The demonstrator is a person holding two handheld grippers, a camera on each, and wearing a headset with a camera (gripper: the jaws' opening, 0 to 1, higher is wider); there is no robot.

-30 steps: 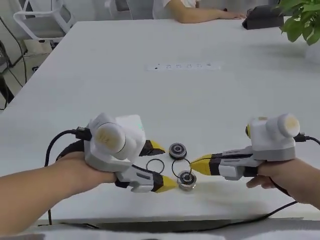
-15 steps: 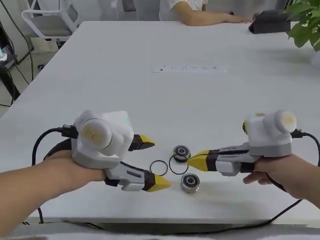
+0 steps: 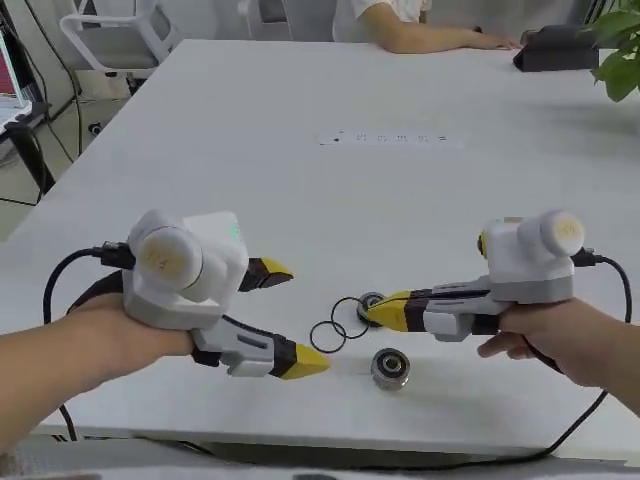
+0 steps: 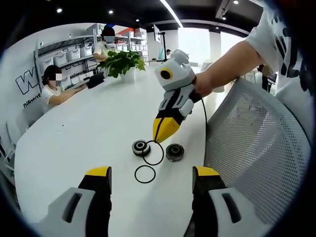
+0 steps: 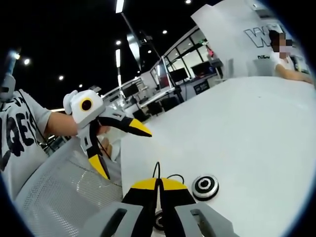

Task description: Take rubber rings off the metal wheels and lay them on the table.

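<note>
My right gripper (image 3: 375,313) is shut on a thin black rubber ring (image 3: 348,312), which hangs at its yellow tip just over the table. Next to that tip lies one metal wheel (image 3: 372,299), partly hidden by it. A second wheel (image 3: 389,366) lies nearer the front edge. Another loose ring (image 3: 327,337) lies flat beside the held one. My left gripper (image 3: 290,318) stands open to the left, touching nothing. The left gripper view has both wheels (image 4: 140,147) (image 4: 175,152), the held ring (image 4: 154,153) and the flat ring (image 4: 144,174) beyond its open jaws.
The white table (image 3: 300,180) runs far ahead, its front edge close below the wheels. A printed strip (image 3: 392,138) lies mid-table. A person's arm (image 3: 430,38) rests at the far end, by a dark bag (image 3: 560,45) and a plant (image 3: 620,60). Chairs (image 3: 110,40) stand at the left.
The right gripper has drawn the ring off the near wheel and carried it up toward the far wheel. The left gripper has pulled back to the left, away from the near wheel.
</note>
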